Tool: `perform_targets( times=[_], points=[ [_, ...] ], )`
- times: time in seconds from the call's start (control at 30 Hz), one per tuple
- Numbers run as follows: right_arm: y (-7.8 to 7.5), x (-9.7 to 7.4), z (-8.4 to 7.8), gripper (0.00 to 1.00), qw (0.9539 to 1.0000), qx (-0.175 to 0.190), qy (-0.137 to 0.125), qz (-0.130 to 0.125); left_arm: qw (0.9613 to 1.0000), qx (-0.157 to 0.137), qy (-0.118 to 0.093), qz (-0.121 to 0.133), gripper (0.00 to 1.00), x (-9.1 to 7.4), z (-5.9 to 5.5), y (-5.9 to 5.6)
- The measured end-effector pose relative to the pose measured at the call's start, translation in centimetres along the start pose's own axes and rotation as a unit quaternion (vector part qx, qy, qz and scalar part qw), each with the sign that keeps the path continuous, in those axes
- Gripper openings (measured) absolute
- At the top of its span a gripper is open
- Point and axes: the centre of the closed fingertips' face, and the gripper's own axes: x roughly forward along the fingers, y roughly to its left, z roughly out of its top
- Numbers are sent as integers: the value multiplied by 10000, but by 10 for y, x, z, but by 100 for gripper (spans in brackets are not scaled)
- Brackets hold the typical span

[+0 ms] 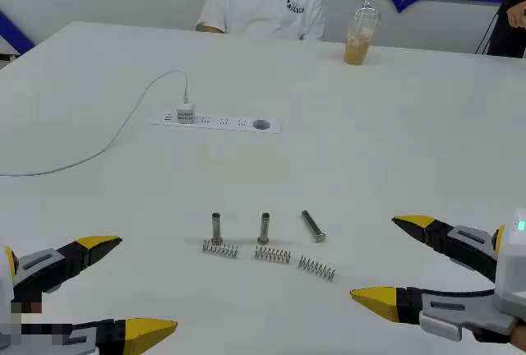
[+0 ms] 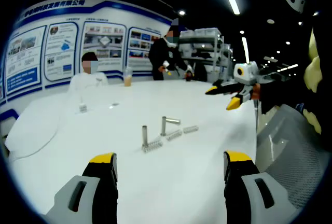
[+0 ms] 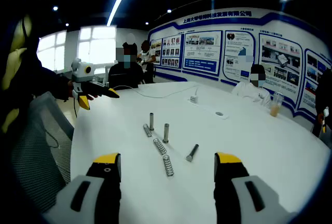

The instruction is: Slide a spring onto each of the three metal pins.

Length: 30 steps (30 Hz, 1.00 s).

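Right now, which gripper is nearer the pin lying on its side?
Right. The right gripper is just right of the lying pin; the left gripper is well off to its left, much farther.

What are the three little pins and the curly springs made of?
The pins look like metal, probably steel: grey, smooth and shiny. The springs look like thin coiled metal wire, silvery too. Both are small here, so the exact metal is a guess.

A: How's everything sitting on the counter (image 1: 394, 141)?

B: Pins in a row: left pin (image 1: 216, 228) and middle pin (image 1: 265, 228) upright, right pin (image 1: 312, 226) lying flat. Springs (image 1: 272, 255) sit one just in front of each. Power strip (image 1: 216, 122) behind them, drink cup (image 1: 360, 36) far back right.
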Motion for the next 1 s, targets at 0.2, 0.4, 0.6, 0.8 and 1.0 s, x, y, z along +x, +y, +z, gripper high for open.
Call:
perform_targets(
  times=[0.2, 0.4, 0.6, 0.8, 1.0],
  points=[
    [-1, 0, 3, 75, 10000, -4, -29, -18, 10000, 13, -21, -1, 86, 0, 2, 0],
    [-3, -1, 3, 74, 10000, -2, -16, -45, 10000, 12, -31, -3, 86, 0, 1, 0],
    [-4, -1, 2, 74, 10000, 27, -8, -72, 10000, 14, -29, -9, 85, 1, 1, 0],
    [-5, 0, 2, 73, 10000, 44, -11, -78, 10000, 11, -34, -3, 85, 0, 1, 1],
    [-6, -1, 3, 73, 9999, 55, -25, -107, 10000, 28, -29, 16, 85, 0, 1, 2]
  ],
)
